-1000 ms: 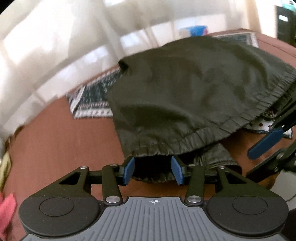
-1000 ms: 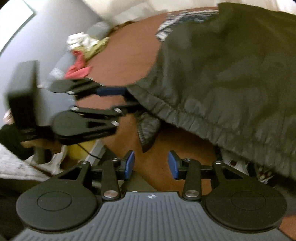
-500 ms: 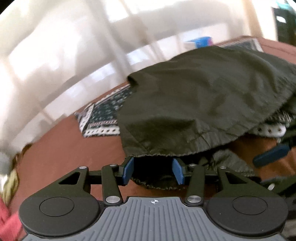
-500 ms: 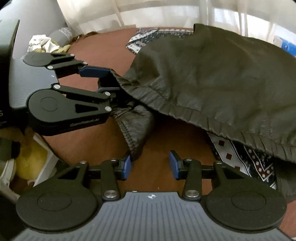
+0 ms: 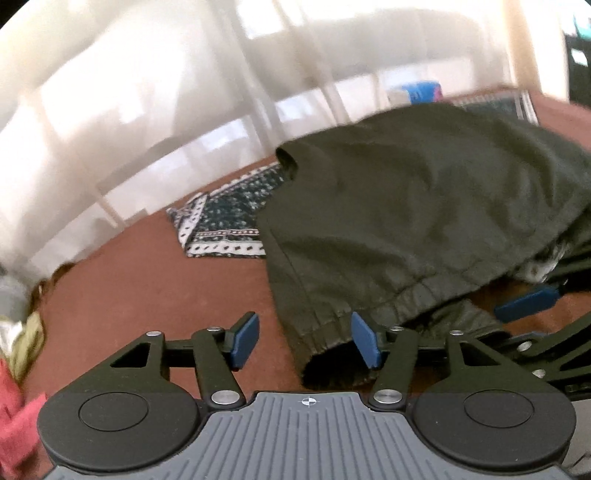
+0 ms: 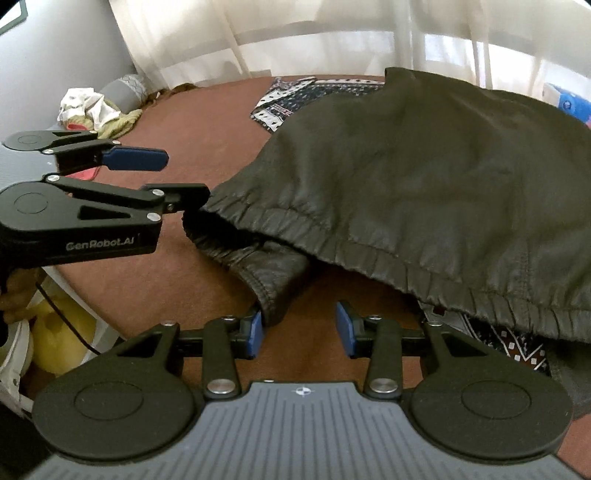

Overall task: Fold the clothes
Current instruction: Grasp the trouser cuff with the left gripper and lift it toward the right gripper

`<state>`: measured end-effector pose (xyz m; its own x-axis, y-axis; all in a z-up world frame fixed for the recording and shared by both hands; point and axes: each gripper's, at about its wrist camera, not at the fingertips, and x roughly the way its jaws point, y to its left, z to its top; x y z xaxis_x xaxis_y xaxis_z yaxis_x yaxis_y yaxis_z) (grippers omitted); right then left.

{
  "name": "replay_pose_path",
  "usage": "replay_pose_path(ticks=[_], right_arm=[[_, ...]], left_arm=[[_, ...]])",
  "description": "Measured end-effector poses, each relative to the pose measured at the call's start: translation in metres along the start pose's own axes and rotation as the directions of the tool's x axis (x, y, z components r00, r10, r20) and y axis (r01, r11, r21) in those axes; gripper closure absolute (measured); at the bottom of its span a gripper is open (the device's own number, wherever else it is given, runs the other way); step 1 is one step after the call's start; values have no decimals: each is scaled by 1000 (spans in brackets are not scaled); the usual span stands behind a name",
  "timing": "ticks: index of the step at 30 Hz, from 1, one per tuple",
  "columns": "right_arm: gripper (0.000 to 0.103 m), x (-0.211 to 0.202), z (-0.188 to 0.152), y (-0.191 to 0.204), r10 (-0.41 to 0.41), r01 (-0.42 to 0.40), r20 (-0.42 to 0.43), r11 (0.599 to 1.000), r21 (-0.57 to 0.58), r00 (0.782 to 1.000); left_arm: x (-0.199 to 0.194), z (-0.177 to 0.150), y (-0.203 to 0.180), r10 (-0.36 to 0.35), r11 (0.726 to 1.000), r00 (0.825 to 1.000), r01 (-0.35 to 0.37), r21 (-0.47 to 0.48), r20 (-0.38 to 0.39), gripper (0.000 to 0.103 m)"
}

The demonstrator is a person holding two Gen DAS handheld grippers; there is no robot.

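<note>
A dark olive garment [image 5: 424, 206] with an elastic hem lies on the reddish-brown surface [image 5: 147, 280]; it also shows in the right wrist view [image 6: 424, 177]. My left gripper [image 5: 304, 341] is open, its jaws wide apart, the hem's corner [image 5: 332, 354] lying between its fingers. In the right wrist view the left gripper [image 6: 177, 181] sits at the hem's left end. My right gripper [image 6: 299, 328] is open; a dark cuff [image 6: 273, 291] touches its left finger. The right gripper's blue finger [image 5: 528, 302] shows at the right of the left wrist view.
A patterned cloth [image 5: 225, 225] lies under the garment, also seen in the right wrist view [image 6: 291, 96]. A heap of clothes [image 6: 96, 110] lies at the far left edge. Red cloth [image 5: 14, 424] lies near left. White curtains [image 6: 332, 33] hang behind. A blue box [image 5: 421, 92] stands far back.
My left gripper has opened wider and let go of the hem, which now lies loose between its fingers. The right gripper stays open near the cuff.
</note>
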<state>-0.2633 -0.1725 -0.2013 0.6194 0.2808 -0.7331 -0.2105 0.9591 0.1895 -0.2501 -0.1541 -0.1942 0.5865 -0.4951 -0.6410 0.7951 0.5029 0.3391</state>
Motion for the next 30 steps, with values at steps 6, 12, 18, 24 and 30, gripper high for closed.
replay_pose_path(ticks=[6, 12, 18, 24, 30], right_arm=[[58, 0, -1, -2, 0, 0, 9, 1000, 2, 1000], [58, -4, -2, -3, -8, 7, 19, 1000, 16, 1000], [58, -4, -2, -2, -12, 12, 26, 999, 31, 1000], [58, 2, 2, 1, -25, 25, 44, 999, 20, 999], [95, -4, 12, 0, -71, 73, 76, 997, -27, 995]], left_arm=[[24, -10, -15, -34, 981, 999, 38, 193, -23, 35], [19, -16, -3, -106, 967, 993, 113, 229, -44, 34], [30, -19, -3, -82, 963, 995, 93, 254, -53, 34], [36, 2, 0, -100, 982, 995, 99, 162, -1, 37], [30, 32, 27, -189, 974, 982, 190, -121, 26, 100]])
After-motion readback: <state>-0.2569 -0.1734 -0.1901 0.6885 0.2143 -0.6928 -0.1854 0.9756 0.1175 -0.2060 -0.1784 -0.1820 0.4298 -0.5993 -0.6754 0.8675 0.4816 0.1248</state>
